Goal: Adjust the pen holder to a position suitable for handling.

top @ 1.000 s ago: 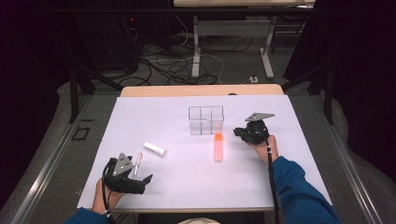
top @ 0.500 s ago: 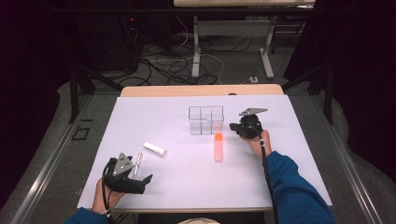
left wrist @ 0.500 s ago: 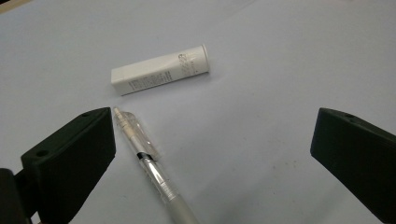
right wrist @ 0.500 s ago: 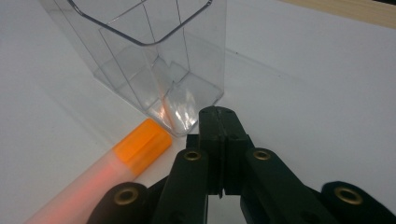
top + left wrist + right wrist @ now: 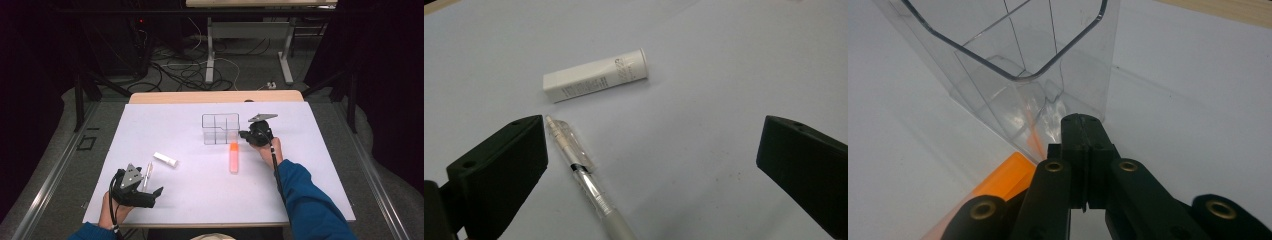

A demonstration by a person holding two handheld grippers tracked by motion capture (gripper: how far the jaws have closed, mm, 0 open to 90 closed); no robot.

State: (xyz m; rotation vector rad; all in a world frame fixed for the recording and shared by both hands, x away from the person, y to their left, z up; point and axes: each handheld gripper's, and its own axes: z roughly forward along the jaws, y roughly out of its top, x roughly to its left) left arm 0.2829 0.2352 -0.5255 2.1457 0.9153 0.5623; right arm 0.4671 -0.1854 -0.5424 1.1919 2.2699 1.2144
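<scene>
The right claw, jaws pressed together empty, sits just beside the clear box. The left claw gapes wide. The box looks light, stiff and slippery; take it by a wall.

The white surface lies bare across its far left, its middle foreground and its right side, leaving wide room to pass. At upper centre the clear divided box stands with the orange marker just below it and the right gripper close at its right wall. At lower left, the white tube and the clear pen lie near each other before the left gripper, whose jaws stand wide apart.
</scene>
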